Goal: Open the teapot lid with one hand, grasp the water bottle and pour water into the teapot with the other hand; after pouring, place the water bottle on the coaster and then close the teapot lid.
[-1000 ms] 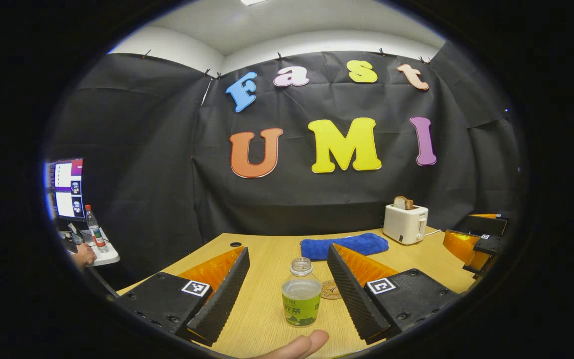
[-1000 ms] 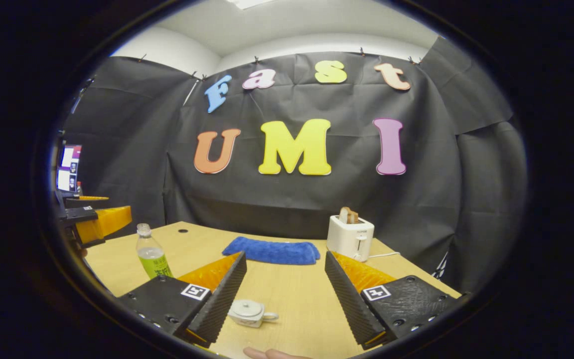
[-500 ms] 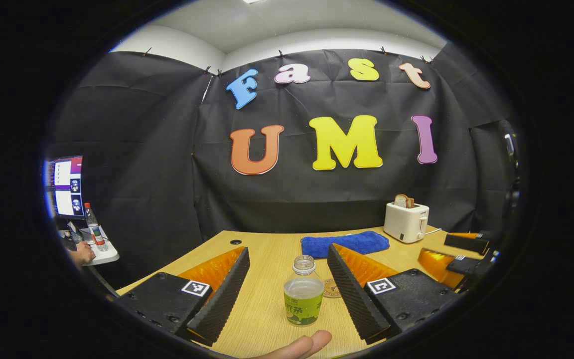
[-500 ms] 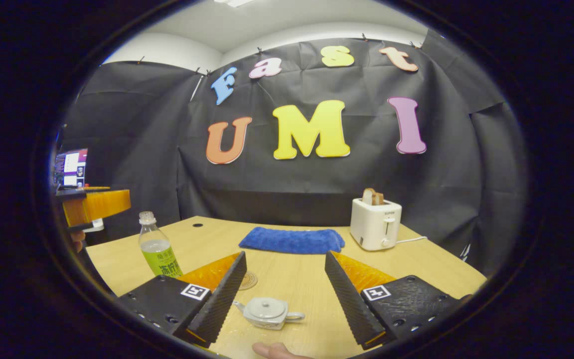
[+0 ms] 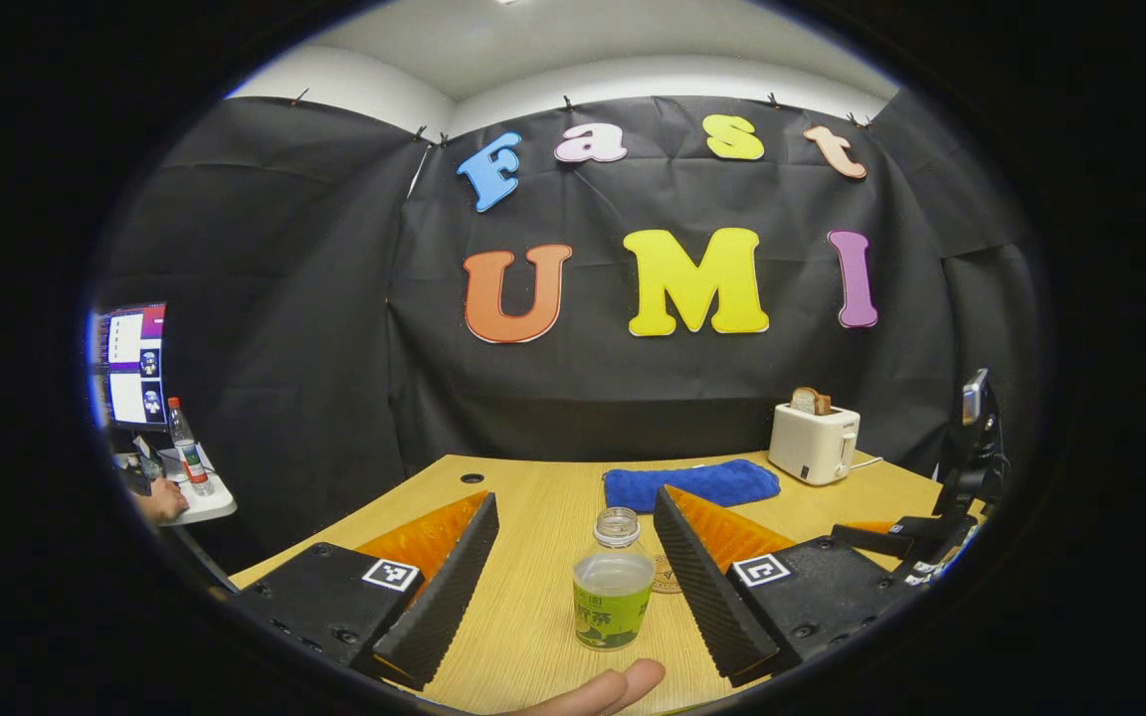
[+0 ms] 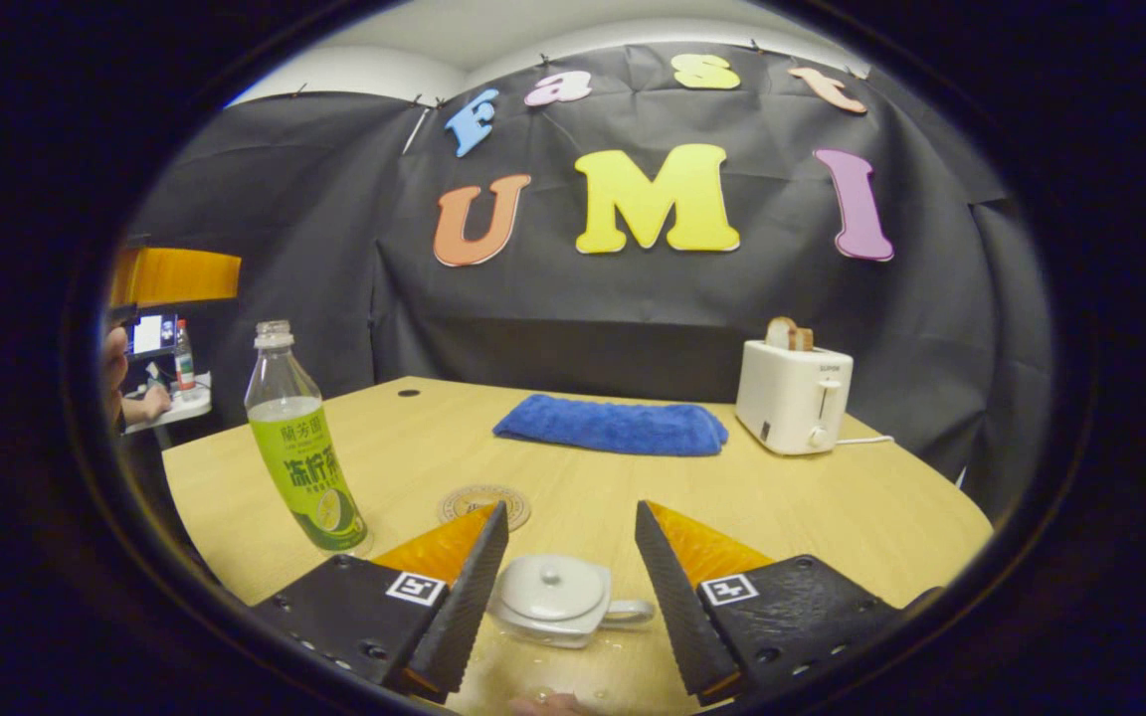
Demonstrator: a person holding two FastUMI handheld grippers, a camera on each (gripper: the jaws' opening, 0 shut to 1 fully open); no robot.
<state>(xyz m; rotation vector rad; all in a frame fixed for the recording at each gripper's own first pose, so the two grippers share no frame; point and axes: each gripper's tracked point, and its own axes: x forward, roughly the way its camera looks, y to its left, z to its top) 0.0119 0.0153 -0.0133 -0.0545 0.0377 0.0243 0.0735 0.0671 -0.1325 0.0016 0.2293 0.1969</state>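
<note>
My right gripper (image 6: 561, 597), jaws spread, brackets the teapot (image 6: 553, 597) on the table (image 6: 832, 507); I would pinch its small, slick lid knob (image 6: 552, 574); my left gripper (image 5: 573, 587), also spread, frames the light, uncapped bottle (image 5: 613, 587), best held mid-body.

The left gripper (image 5: 573, 577) hangs over the wooden table (image 5: 523, 636), jaws wide apart. Between them the uncapped water bottle (image 5: 613, 592) stands upright, untouched. Just behind it lies the coaster (image 5: 666, 577); farther back, a blue cloth (image 5: 690, 485) and a toaster (image 5: 814, 444).
</note>
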